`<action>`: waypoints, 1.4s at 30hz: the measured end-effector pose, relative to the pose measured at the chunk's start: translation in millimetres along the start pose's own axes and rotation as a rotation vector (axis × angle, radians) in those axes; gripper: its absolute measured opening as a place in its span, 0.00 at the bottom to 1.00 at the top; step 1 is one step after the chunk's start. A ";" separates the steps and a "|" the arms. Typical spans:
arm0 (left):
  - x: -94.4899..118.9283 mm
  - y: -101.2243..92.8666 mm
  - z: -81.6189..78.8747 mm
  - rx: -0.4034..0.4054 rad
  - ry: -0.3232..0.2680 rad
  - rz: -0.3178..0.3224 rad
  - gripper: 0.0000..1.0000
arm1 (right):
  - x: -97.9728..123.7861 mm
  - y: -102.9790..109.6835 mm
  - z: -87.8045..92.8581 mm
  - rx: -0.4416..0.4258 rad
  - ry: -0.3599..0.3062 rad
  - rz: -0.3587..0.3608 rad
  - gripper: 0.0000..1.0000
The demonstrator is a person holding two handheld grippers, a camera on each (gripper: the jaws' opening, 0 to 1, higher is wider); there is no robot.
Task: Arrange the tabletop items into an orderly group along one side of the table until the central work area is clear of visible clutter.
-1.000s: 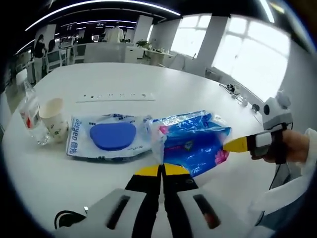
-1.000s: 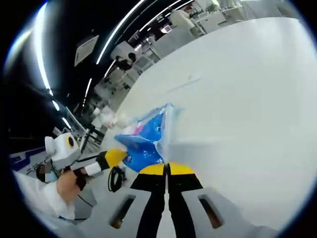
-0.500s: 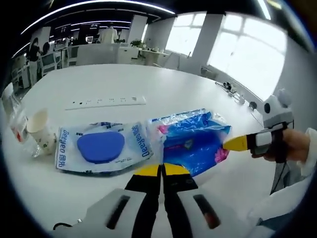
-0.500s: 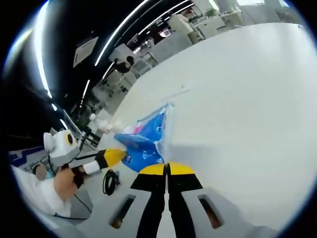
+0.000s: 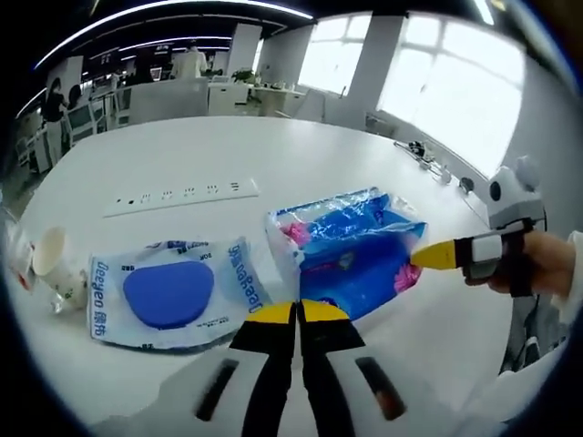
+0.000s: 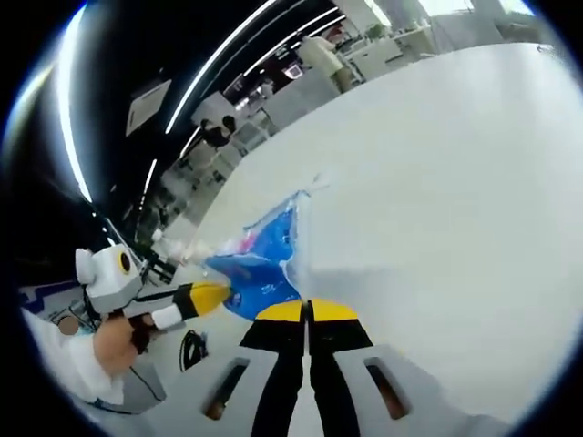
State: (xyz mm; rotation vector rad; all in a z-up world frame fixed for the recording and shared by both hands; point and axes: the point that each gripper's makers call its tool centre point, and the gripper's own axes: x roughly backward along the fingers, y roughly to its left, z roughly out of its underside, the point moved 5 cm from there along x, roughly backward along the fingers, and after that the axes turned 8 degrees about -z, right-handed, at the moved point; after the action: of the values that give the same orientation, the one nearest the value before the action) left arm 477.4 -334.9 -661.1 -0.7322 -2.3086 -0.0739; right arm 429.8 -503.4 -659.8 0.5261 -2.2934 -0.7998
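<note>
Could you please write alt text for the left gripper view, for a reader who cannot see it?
The left gripper, shut, pinches the near edge of a blue plastic packet on a white table, while the right gripper, held in a hand, pinches its other end. Beside it lie a wet-wipes pack, a paper cup and a power strip.

We see open office beyond white table (image 5: pixel 301 155): power strip (image 5: pixel 178 195) built flush into tabletop, far side. Tall windows (image 5: pixel 455 82) bright at back right. Desks and partition (image 5: pixel 182 91) behind table. Person (image 5: pixel 50 100) standing far left among desks. Ceiling light strips (image 6: pixel 228 50) curve overhead. Black cable (image 6: pixel 189 344) coiled low near table edge.
</note>
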 end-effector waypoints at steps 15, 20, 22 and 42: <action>-34.4 -1.0 -15.9 -0.010 0.043 -0.005 0.00 | -21.4 -17.4 -45.1 0.065 0.022 0.055 0.00; -40.9 1.0 -15.4 -0.028 0.065 -0.012 0.00 | -25.3 -26.5 -34.9 0.028 0.033 0.073 0.00; -43.3 3.7 -14.0 -0.015 0.077 -0.014 0.00 | -28.0 -31.6 -29.1 0.010 0.043 0.075 0.00; -56.9 1.4 1.8 0.052 0.143 -0.026 0.00 | -37.5 -58.7 -9.7 -0.099 0.078 0.094 0.00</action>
State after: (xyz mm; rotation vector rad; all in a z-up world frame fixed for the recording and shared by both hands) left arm 510.7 -360.9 -699.3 -0.6499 -2.1758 -0.0753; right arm 472.1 -529.9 -709.3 0.3959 -2.1776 -0.8269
